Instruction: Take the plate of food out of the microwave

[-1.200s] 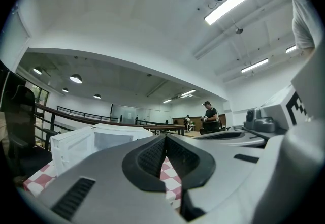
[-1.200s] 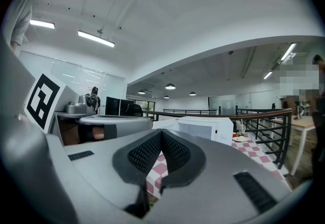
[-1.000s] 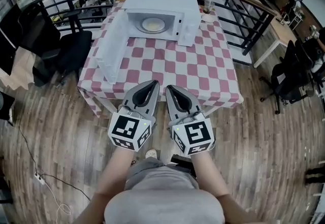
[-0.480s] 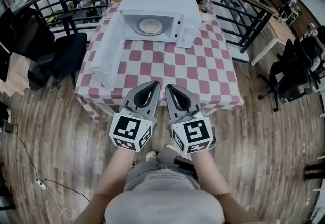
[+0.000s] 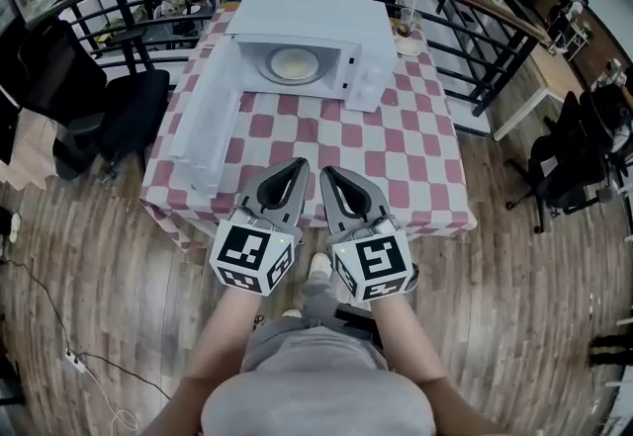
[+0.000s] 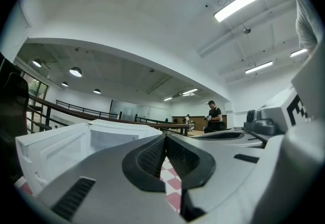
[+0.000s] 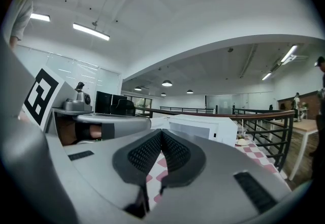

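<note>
A white microwave (image 5: 316,24) stands at the far end of a red-and-white checkered table (image 5: 396,157), its door (image 5: 208,118) swung wide open to the left. Inside lies a pale plate of food (image 5: 295,63). My left gripper (image 5: 300,165) and right gripper (image 5: 326,172) hover side by side over the table's near edge, well short of the microwave. Both are shut with nothing in them. The left gripper view shows the left gripper (image 6: 165,136) closed tip to tip, the open door (image 6: 45,152) beyond. In the right gripper view the right gripper (image 7: 161,131) points at the microwave (image 7: 203,126).
A cup and small dish (image 5: 406,29) sit at the table's back right corner. A curved black railing (image 5: 475,39) runs behind the table. A black office chair (image 5: 119,113) stands left, more chairs (image 5: 569,157) right. A cable (image 5: 59,325) lies on the wooden floor.
The person has stepped closer, so the table and microwave sit nearer and lower in the head view. Both grippers stay shut, side by side.
</note>
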Tool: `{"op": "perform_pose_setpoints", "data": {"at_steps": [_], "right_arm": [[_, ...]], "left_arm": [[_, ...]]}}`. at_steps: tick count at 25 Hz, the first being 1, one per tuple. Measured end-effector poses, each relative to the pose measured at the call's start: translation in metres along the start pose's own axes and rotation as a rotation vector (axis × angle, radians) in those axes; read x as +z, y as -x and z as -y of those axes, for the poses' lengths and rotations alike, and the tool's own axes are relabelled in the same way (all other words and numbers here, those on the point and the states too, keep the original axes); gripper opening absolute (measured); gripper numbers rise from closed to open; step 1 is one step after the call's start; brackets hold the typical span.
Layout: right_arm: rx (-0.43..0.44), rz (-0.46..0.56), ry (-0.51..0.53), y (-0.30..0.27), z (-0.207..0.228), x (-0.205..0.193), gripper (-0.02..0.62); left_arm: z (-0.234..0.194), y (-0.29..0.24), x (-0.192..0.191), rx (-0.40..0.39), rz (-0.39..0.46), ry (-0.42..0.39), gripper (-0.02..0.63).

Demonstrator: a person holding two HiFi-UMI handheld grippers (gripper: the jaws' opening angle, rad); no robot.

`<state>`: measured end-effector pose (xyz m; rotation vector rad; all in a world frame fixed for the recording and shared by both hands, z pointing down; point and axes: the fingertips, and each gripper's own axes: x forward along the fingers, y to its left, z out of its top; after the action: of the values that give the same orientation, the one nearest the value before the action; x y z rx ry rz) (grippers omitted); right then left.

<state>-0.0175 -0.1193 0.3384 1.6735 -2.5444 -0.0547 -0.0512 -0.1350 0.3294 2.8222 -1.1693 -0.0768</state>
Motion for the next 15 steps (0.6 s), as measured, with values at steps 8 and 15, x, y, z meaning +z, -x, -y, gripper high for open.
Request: {"op": "perform_pose_setpoints", "data": {"at_steps": [8, 15], "right_arm": [[0.025, 0.0, -0.003, -0.048, 0.042, -0.002, 0.026], [0.063, -0.012, -0.014, -0.09, 0.074, -0.008, 0.026]], "left_arm": [[-0.029, -0.055, -0.008, 0.025, -0.02, 0.025, 0.003], [-0.054, -0.099, -0.021, 0.057, -0.06, 0.034, 0.003]]}}
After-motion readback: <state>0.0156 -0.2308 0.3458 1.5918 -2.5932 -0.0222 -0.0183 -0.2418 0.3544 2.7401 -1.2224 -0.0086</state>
